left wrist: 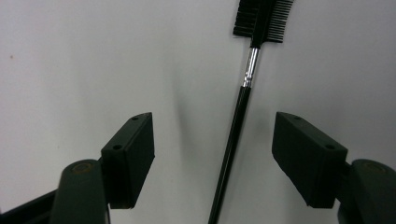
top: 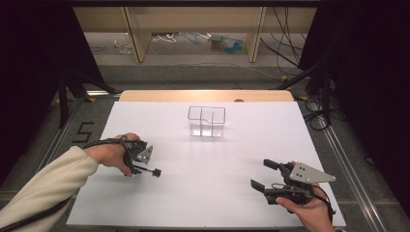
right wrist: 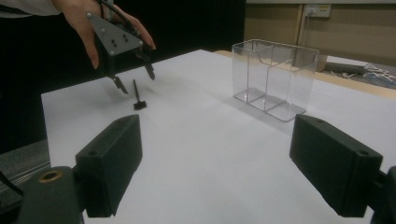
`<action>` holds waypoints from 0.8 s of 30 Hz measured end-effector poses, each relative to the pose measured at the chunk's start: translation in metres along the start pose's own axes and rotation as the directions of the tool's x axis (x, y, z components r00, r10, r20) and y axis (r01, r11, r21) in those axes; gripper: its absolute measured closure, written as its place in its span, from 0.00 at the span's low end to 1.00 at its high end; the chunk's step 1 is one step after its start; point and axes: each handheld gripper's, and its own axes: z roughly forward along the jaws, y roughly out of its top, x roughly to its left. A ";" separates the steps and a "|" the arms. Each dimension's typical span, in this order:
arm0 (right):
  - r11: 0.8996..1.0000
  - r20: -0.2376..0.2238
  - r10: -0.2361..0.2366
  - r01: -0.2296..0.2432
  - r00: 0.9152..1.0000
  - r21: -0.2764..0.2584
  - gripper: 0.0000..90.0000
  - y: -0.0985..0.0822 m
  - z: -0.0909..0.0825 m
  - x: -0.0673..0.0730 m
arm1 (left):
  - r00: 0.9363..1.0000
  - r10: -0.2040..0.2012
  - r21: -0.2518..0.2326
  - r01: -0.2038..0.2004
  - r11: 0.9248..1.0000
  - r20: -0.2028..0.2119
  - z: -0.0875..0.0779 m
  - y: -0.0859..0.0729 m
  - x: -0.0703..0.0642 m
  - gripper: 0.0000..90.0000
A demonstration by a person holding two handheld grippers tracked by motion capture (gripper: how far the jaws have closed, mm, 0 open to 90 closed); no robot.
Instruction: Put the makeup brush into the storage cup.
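Note:
A thin black brush point(left wrist: 233, 135) with a silver collar and a comb-and-bristle head lies flat on the white table point(top: 217, 203). My left gripper point(left wrist: 212, 123) points down over its handle, which runs between the two pads without touching either. In the high view that gripper point(top: 137, 164) is at the left of the table, with the brush head point(top: 155, 172) sticking out to its right. Open and holding nothing, my right gripper point(top: 261, 174) sits near the front right edge. Its own view shows the left gripper point(right wrist: 135, 80) above the brush point(right wrist: 137, 99).
A clear plastic container point(top: 207, 121) with divided compartments stands upright toward the back middle of the table, also seen in the right gripper view point(right wrist: 273, 77). Dark curtains flank the table, and cables lie on the floor beyond it.

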 end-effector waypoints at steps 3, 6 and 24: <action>1.000 0.000 -0.001 0.001 1.000 0.001 0.20 0.000 0.000 0.000 | 1.000 0.020 0.010 -0.020 1.000 0.010 0.003 0.001 0.001 0.34; 1.000 -0.001 -0.001 0.001 1.000 0.002 0.20 0.000 0.000 0.000 | 0.999 0.024 0.026 -0.025 0.999 0.029 0.006 0.002 0.001 0.36; 1.000 0.004 0.002 -0.002 1.000 -0.021 0.20 -0.001 0.001 0.000 | 0.996 0.055 0.027 -0.057 0.998 0.069 0.008 0.007 0.004 0.48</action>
